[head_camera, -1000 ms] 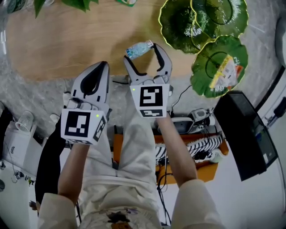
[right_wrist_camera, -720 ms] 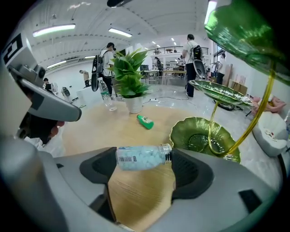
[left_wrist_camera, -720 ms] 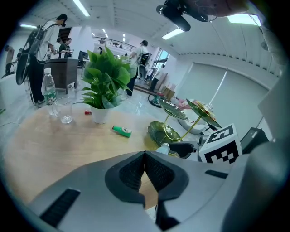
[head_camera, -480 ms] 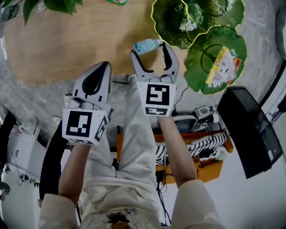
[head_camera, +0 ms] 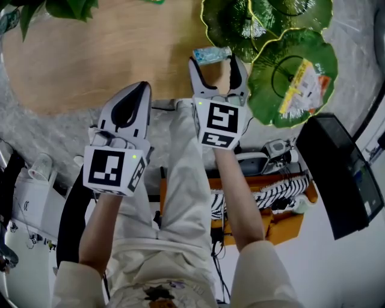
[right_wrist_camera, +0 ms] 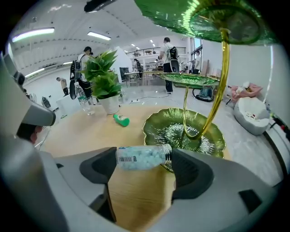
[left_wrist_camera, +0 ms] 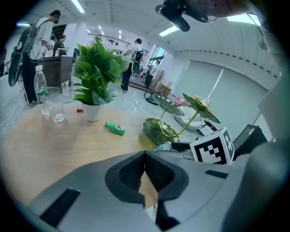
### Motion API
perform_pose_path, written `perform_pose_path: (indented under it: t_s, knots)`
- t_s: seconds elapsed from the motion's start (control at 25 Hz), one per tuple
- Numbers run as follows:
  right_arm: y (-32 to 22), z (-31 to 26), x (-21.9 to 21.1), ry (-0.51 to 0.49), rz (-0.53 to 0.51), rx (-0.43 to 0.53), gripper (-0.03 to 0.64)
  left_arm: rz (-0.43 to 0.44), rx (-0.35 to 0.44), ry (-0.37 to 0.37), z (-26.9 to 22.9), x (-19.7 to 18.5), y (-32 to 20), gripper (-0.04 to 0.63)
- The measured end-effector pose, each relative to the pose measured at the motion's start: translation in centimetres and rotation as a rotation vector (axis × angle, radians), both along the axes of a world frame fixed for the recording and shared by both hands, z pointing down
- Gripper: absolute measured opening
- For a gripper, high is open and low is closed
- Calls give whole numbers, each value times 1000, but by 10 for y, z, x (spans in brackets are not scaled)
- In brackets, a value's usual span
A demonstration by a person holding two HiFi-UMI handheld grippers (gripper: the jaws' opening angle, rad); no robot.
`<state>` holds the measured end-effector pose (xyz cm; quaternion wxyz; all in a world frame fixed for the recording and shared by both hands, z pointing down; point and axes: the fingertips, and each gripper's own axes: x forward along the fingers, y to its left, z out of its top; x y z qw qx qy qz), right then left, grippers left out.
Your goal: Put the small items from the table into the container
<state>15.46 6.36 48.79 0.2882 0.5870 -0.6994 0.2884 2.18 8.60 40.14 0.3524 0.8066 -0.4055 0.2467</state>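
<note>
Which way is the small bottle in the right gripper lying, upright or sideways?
Sideways: the small bottle spans level between the right gripper jaws, one end against each jaw.

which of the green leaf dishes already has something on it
The green leaf dish nearest the person in the head view, right of the right gripper: a yellow and white packet lies on it. The other two look bare.

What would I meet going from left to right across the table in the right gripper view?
First the water bottle → potted plant → green tube → green leaf dish. The small bottle held in the right tool overlaps the tube and the dish, so it is left out.
</note>
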Motion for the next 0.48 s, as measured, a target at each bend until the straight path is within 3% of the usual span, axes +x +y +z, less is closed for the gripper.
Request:
perform_pose_path:
  t_s: [0.48]
  knots:
    - [-9, 11, 38, 64, 122, 32, 388, 5, -10, -8, 5, 0, 1, 9]
